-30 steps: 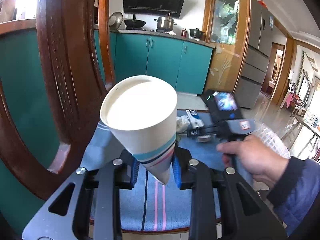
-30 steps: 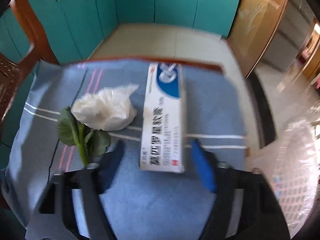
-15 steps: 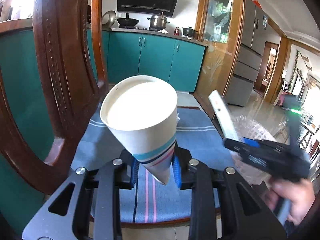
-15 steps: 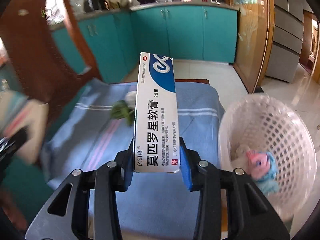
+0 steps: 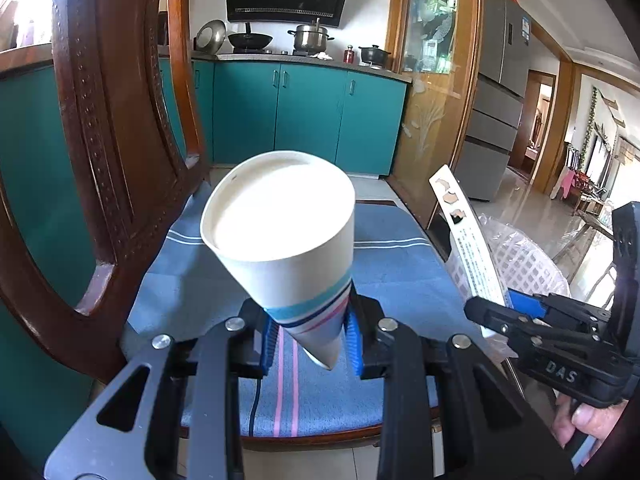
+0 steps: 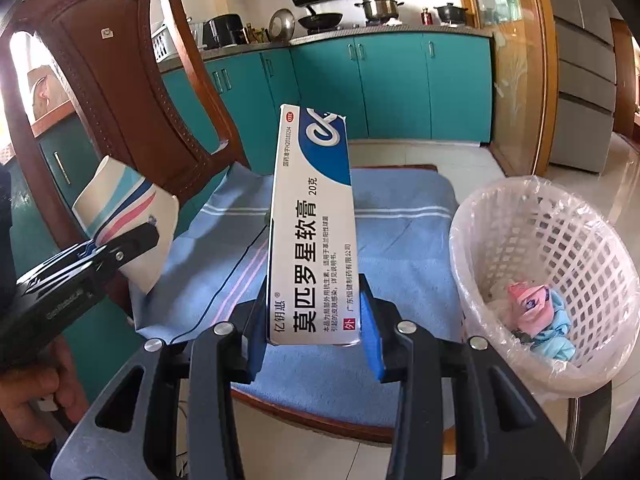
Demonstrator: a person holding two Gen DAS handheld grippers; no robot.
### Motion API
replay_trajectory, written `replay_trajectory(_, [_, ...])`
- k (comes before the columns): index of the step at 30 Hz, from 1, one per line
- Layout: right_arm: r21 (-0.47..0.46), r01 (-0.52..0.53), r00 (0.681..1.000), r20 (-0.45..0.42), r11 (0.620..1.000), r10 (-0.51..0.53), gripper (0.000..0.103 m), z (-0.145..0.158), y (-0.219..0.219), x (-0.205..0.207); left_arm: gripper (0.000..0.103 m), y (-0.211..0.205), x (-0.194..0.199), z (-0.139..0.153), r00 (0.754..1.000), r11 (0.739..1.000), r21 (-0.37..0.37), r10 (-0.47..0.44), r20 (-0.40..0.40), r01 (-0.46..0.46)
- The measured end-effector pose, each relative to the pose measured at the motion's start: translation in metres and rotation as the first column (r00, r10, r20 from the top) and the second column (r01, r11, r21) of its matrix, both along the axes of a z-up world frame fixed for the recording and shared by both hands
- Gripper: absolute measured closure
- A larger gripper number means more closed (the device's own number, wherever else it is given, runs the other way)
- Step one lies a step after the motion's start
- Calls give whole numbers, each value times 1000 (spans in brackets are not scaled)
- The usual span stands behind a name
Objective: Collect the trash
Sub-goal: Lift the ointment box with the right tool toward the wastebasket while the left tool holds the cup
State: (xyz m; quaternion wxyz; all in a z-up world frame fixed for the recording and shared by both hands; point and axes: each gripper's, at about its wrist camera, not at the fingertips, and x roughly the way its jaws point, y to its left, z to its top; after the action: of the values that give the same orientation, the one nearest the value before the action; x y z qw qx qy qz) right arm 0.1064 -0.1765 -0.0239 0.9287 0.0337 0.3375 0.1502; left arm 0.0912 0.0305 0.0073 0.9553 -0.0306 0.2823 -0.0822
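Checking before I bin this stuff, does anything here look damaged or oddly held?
Yes. The striped white paper cup is crushed into a cone, pinched at its flattened end in the left gripper. The white and blue ointment box stands on end in the right gripper, intact. Nothing looks spilled on the blue striped cushion.

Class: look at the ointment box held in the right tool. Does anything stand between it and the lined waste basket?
Nothing visible does. The ointment box is clamped in the right tool; the basket stands open-topped beside the chair, with only air between.
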Motion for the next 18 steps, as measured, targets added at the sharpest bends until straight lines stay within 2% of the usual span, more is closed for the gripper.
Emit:
replay_trajectory(15, [7, -6, 1000, -7, 1000, 6, 63, -2, -4, -4, 74, -3, 7, -6, 1000, 1000, 19, 1, -14, -1])
replay_trajectory(18, [19, 13, 1000, 20, 1000, -13, 63, 5, -10, -6, 74, -2, 8, -5, 1000, 1000, 18, 4, -13, -4])
